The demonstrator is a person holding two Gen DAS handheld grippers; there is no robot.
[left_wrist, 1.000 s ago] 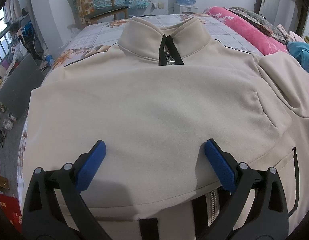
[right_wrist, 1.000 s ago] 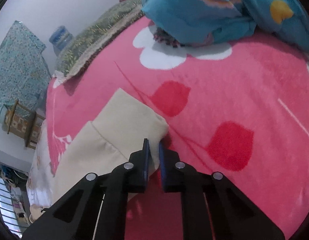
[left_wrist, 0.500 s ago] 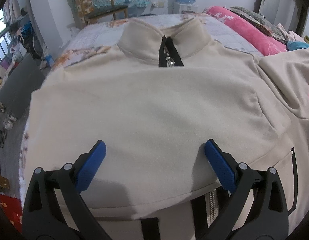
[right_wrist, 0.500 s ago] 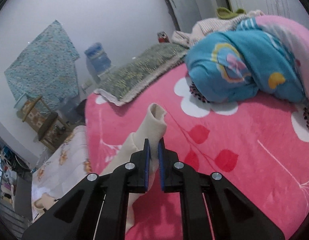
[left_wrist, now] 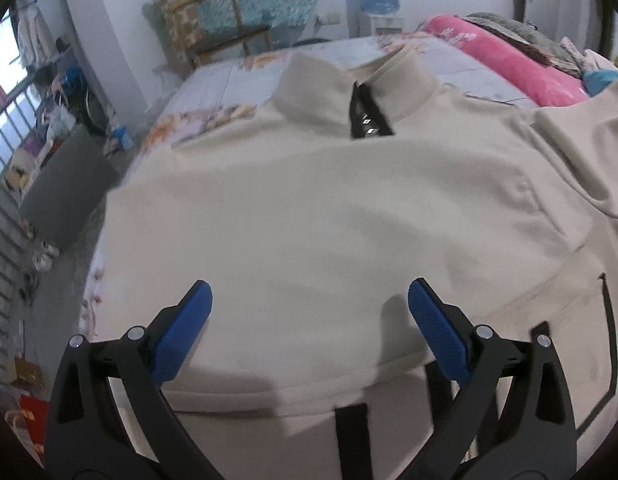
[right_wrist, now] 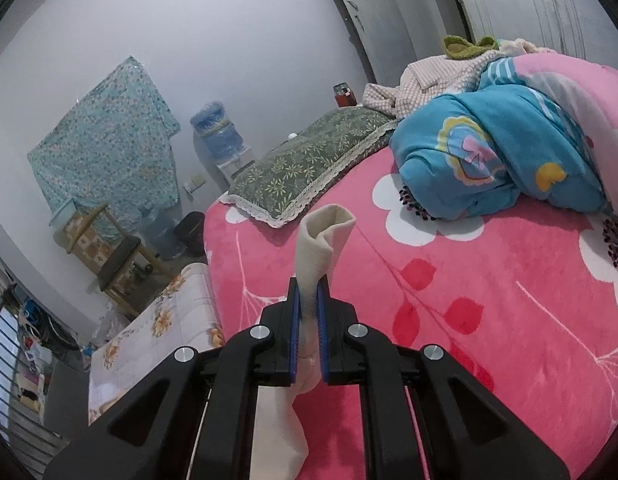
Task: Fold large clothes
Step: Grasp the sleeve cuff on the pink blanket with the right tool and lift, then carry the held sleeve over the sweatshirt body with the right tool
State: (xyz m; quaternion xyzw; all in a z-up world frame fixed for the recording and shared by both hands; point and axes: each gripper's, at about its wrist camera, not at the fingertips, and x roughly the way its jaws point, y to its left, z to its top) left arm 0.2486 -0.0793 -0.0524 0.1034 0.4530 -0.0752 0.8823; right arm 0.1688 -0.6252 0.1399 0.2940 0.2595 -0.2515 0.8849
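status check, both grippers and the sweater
Left gripper open over cream sweater body. Right gripper shut on sleeve cuff, lifted above pink blanket. Nothing in the way.

Around my bed: the room's odds and ends.

At my ten o'clock a teal floral cloth (right_wrist: pixel 109 140) hangs on the wall, with a blue water jug (right_wrist: pixel 217 133) at about eleven beside it. Below the cloth, near nine, I see a wooden chair (right_wrist: pixel 109 256). A green flowered pillow (right_wrist: pixel 309 164) lies at twelve on the pink blanket (right_wrist: pixel 489 320), and at two a blue bundled quilt (right_wrist: pixel 497 160) sits on that blanket with a checked cloth (right_wrist: pixel 437 76) behind it. A small red jar (right_wrist: pixel 344 95) stands at one, just past the pillow. At seven I see the floral bedsheet (right_wrist: pixel 173 320).
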